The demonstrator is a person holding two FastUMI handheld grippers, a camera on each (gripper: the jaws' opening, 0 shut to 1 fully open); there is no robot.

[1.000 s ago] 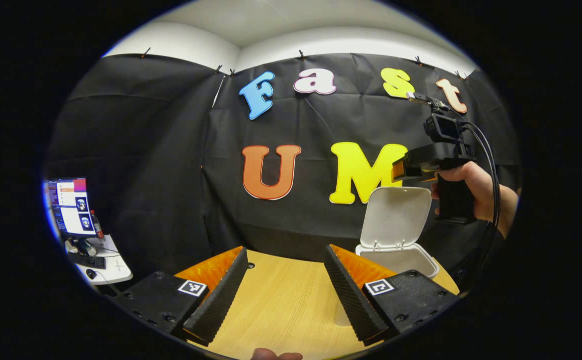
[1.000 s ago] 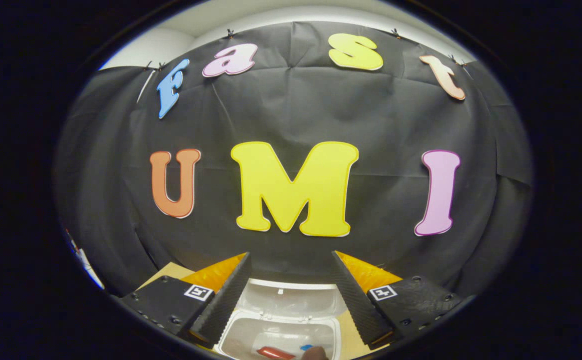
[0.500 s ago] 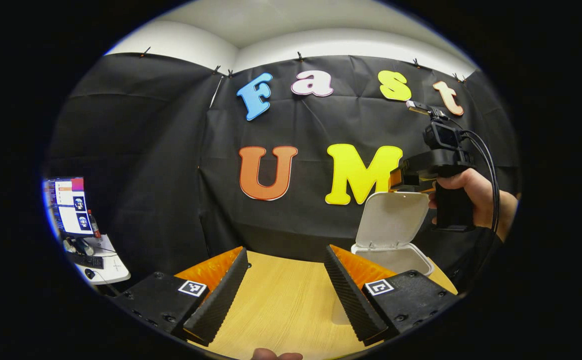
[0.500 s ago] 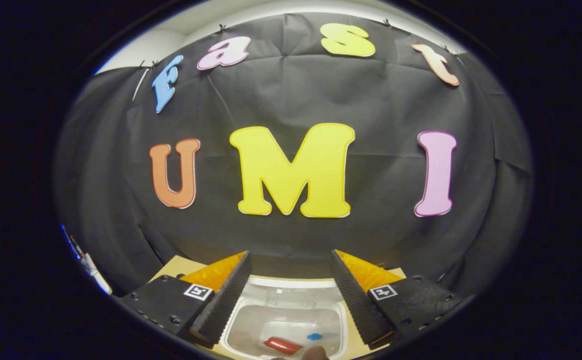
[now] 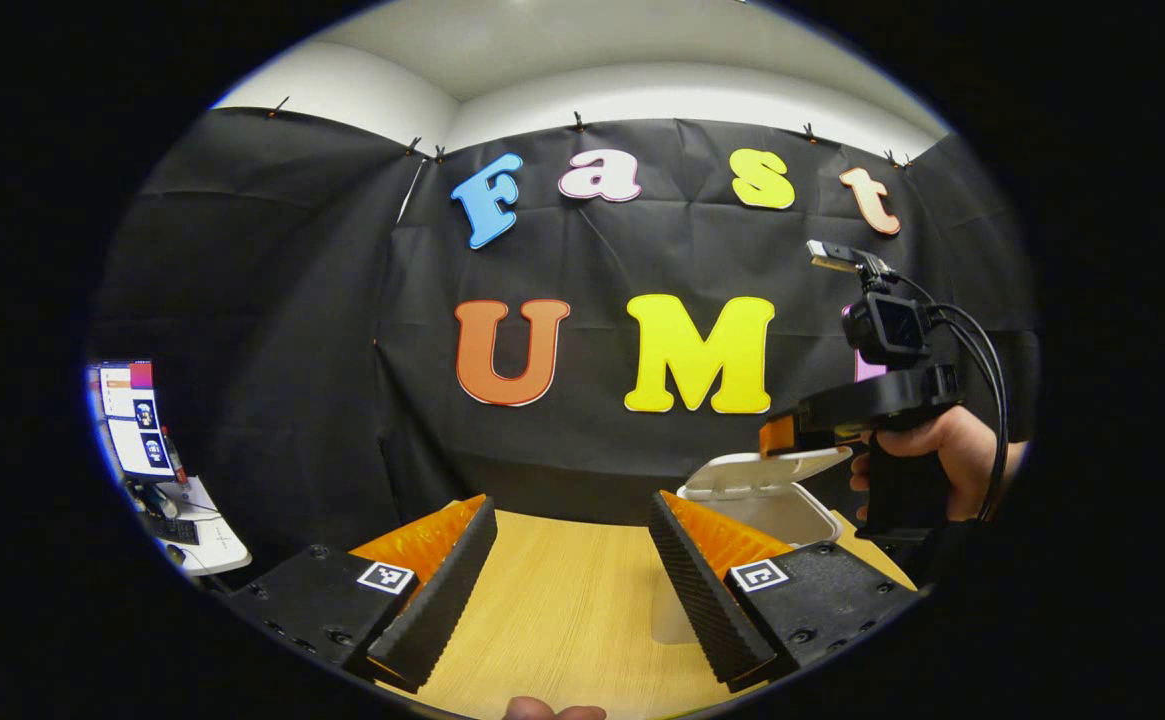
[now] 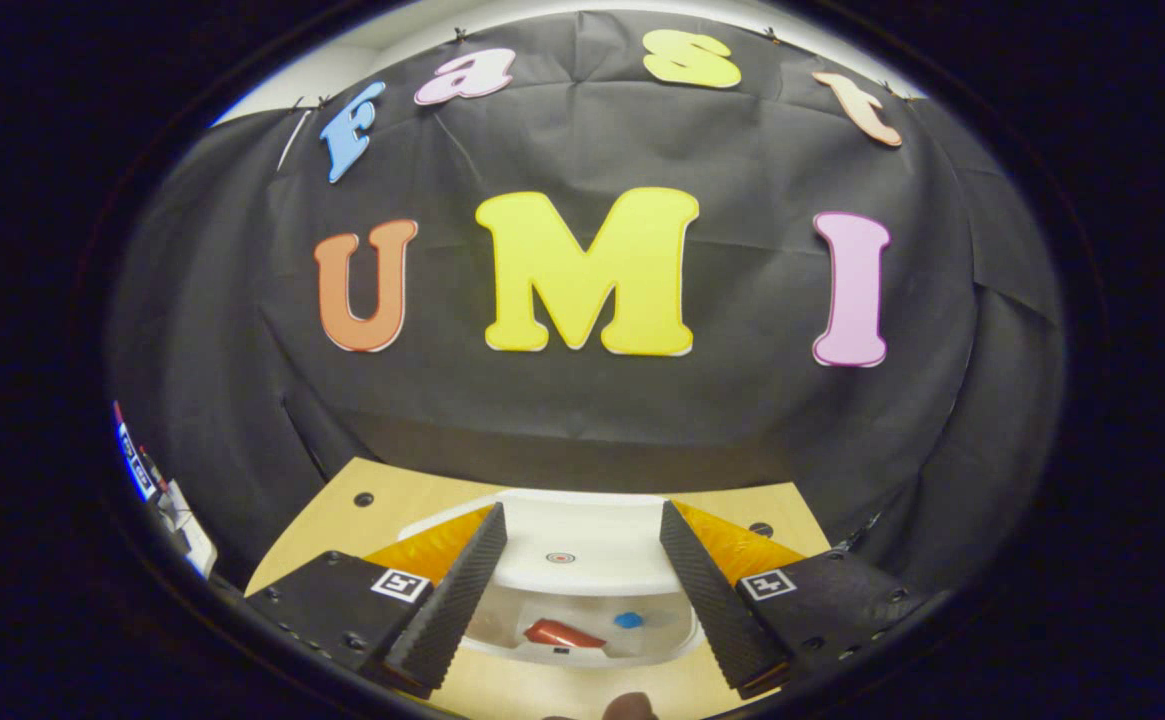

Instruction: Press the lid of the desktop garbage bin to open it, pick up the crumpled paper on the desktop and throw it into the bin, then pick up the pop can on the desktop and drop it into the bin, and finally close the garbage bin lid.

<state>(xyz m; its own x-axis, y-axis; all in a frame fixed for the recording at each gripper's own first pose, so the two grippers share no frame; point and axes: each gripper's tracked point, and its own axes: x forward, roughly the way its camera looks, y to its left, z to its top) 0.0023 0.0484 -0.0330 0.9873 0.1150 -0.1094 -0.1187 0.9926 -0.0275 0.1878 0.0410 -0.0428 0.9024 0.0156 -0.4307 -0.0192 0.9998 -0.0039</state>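
Both grippers' jaws stood open, empty; lid [image 6: 582,545] lay nearly flat between right gripper [image 6: 582,600] jaws, long axis crosswise, over bin [image 5: 792,512]

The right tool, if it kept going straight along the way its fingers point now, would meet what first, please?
Most likely the white lid of the bin, which lies half lowered directly ahead between the right tool's fingers; depth is unclear.

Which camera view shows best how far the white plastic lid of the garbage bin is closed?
The left gripper view: it sees the white plastic lid from the side, tilted low over the white garbage bin with a gap left. The right gripper view sees the lid from above, between its fingers, so the angle is hard to judge.
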